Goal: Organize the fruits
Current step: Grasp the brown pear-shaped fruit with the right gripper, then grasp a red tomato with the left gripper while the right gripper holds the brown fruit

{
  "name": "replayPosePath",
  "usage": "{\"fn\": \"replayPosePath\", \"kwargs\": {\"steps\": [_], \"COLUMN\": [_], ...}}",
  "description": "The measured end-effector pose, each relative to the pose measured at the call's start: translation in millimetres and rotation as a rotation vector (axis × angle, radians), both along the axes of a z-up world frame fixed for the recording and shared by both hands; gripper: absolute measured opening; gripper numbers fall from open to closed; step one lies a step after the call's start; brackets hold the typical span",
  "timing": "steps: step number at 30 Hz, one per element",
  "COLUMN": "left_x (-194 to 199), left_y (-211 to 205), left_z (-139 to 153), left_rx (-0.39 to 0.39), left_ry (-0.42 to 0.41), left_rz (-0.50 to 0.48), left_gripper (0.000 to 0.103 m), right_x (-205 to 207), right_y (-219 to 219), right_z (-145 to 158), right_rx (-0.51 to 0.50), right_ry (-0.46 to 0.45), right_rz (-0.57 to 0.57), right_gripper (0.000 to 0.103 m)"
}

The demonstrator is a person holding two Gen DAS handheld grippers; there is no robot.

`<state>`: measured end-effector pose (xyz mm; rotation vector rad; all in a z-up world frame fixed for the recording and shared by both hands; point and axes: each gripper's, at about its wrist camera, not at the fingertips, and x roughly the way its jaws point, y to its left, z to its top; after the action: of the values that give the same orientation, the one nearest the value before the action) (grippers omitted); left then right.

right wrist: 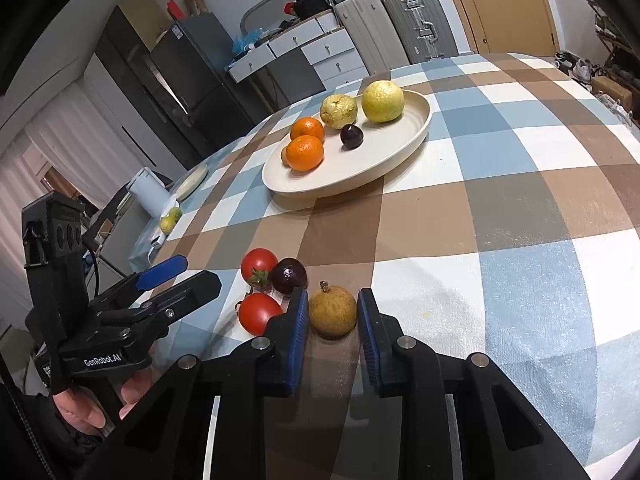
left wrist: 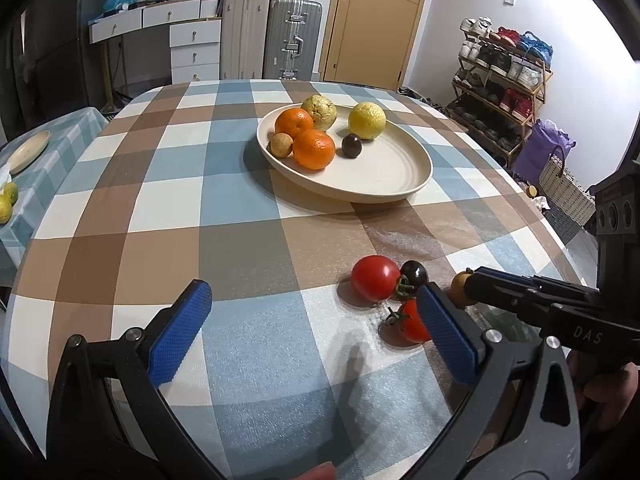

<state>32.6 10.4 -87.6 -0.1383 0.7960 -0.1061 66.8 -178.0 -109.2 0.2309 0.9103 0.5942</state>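
Cream plate (left wrist: 400, 184) with two oranges (left wrist: 314, 149), guavas, plum.

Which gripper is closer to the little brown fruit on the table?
The right gripper: the brown fruit sits between its blue pads, which have closed on it. The left gripper is open, off to the fruit's left beyond the tomatoes.

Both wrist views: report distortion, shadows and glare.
Left wrist view: fisheye bows the checked tablecloth; soft shadow beneath the plate; the wall at upper right washes out. Right wrist view: same bowing, dark corners; the brown fruit stays sharp.
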Motion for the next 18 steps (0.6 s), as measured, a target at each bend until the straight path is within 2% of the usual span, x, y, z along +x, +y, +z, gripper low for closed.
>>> {"fn": "replayPosePath", "kwargs": {"steps": [10,18], "left_x": [-2,-4], "left_y": [-11,-28], "left_z": [1,0], "left_rx": [-0.002,-0.057], "left_ry": [0.026,0.044], "left_rz": [-0.029,-0.114], "left_gripper": [0.102,0.101], "right_x": [-6,-13], "right_y": [-12,-19], "right_z": [6,14], "right_rx": [0.041,0.065], "right_ry": [-0.029,-0.066], "right_rz": [-0.009,0.002], "right_gripper": [0.026,0.026]}}
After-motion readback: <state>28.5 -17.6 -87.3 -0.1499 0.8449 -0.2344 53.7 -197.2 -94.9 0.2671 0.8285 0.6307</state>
